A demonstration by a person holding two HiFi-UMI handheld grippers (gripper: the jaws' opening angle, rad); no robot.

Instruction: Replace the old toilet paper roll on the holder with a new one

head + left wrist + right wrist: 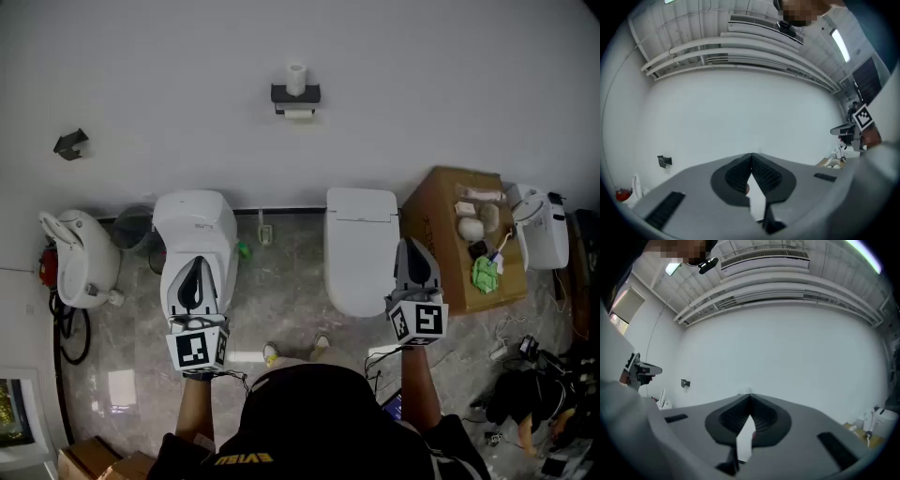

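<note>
A black toilet paper holder [295,95] hangs on the white wall, far ahead in the head view. A white roll [296,79] stands upright on top of it, and a bit of paper [299,113] shows beneath. My left gripper [194,277] is held level over the left toilet, jaws shut and empty. My right gripper [416,260] is level beside the right toilet, also shut and empty. In both gripper views the dark pads [754,173] [751,417] meet at their tips against the bare wall. Both grippers are far from the holder.
Two white toilets [195,234] [361,246] stand against the wall. A cardboard box [461,234] holding small items sits at the right, with a white appliance [542,225] beside it. A small black wall bracket [70,143] and a white urinal-like fixture [80,258] are at the left.
</note>
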